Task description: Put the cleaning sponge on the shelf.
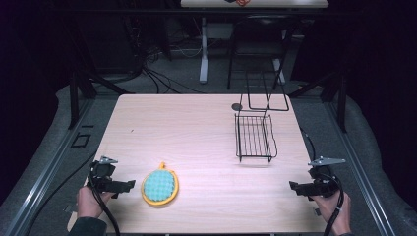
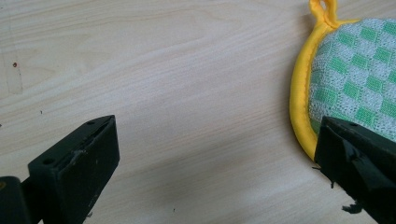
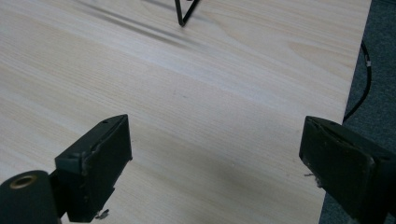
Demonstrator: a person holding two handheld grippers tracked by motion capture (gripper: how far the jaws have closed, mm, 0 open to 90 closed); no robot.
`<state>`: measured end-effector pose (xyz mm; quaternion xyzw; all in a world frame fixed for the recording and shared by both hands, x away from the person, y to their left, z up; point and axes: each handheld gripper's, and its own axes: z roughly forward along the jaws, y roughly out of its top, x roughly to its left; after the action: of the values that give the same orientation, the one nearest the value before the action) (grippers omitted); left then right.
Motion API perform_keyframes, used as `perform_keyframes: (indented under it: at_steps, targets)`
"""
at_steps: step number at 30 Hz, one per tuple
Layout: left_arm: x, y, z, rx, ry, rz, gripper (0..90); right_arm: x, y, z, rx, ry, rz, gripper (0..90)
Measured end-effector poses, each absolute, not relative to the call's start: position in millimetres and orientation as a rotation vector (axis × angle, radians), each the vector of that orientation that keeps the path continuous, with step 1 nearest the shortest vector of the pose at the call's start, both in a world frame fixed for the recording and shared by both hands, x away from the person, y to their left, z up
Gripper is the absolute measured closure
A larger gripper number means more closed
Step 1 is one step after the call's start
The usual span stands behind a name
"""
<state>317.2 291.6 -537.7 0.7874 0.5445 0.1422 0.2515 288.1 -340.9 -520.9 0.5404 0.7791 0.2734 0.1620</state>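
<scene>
We find the pot holder (image 1: 160,185) lying flat on the near left part of the surface (image 1: 196,137), a round pad with a green-and-white checked face, a yellow border and a small yellow loop at its far edge. In the left gripper view the same pot holder (image 2: 355,79) sits at the right of the picture, its yellow rim just beside the right-hand jaw; we cannot tell whether that jaw touches it.

The left tongs (image 1: 129,185) are held low over the surface just to the left of the pot holder, pointing toward it. We record the left tongs (image 2: 215,158) as apart, with bare wood between the 2 jaws and nothing gripped.

The right tongs (image 1: 293,187) are held near the right near corner of the surface, well apart from the pot holder, pointing inward. In the right gripper view the right tongs (image 3: 215,158) stand wide apart over bare wood, and the right-hand jaw overhangs the edge of the surface.

A black wire rack (image 1: 254,137) stands on the far right part of the surface, with a taller wire frame rising behind it. 1 corner of the wire rack (image 3: 186,11) shows at the top of the right gripper view. A small dark disc (image 1: 237,106) lies just beyond the rack.
</scene>
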Motion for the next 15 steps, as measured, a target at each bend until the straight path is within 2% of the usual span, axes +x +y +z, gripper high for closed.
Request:
perform_keyframes:
  at_steps: [15]
  targets:
    - [319.7, 291.5, -537.6, 2.140, 1.484, 0.401, 0.3, 286.5, -313.6, -513.8, 1.447, 2.299, 0.802, 5.8]
